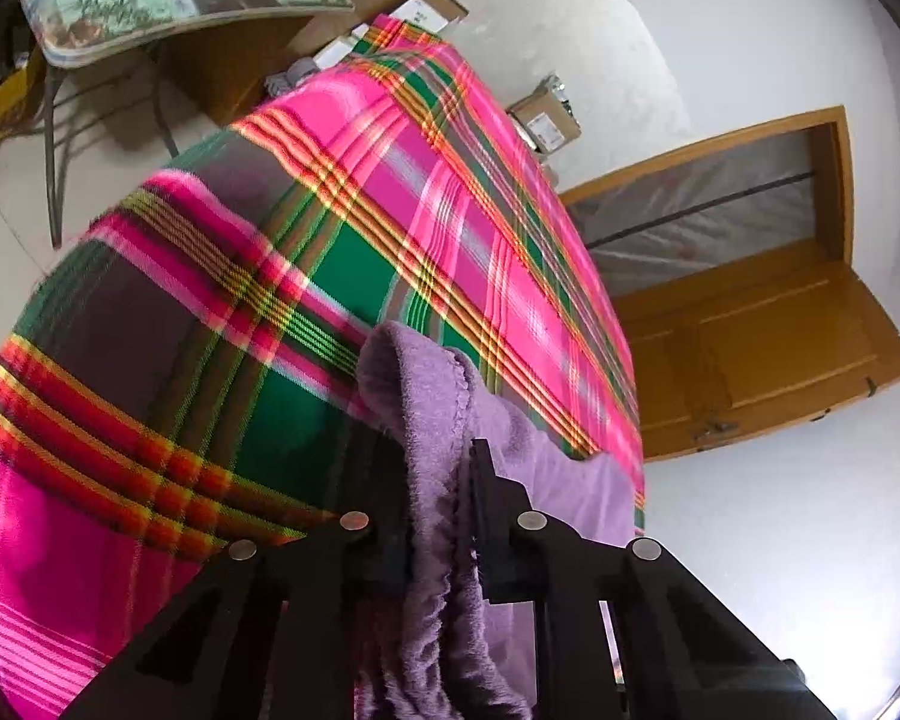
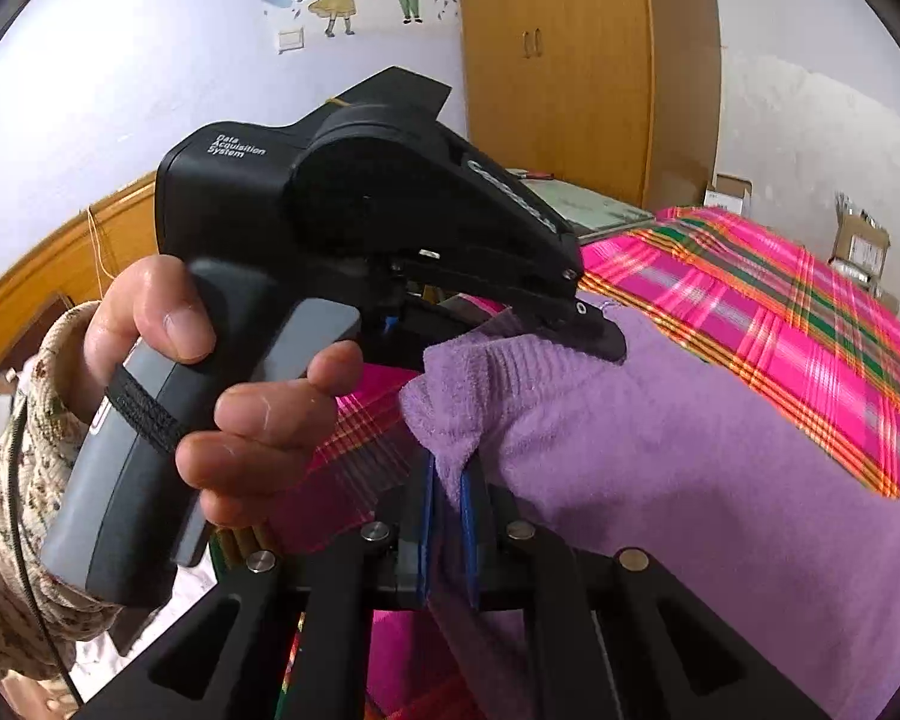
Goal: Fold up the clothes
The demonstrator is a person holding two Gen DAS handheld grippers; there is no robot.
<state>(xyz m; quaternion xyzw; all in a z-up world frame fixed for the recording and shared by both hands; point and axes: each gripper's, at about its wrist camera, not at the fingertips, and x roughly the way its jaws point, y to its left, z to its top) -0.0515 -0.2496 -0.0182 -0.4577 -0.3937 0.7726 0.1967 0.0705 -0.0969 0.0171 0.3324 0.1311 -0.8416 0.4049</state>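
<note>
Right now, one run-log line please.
left gripper: shut on purple garment | right gripper: shut on purple garment | plaid bedspread underneath

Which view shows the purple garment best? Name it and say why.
The right wrist view: the purple garment spreads broadly across the plaid sheet, with both grippers pinching its edge, the right gripper nearest. The left wrist view shows only a bunched fold rising between the left gripper fingers.

My left gripper (image 2: 576,324) and its hand (image 2: 234,384) crowd the near left ahead of me; the plaid bed (image 1: 390,192) lies bare farther off, boxes (image 1: 549,114) beyond its far edge.
</note>
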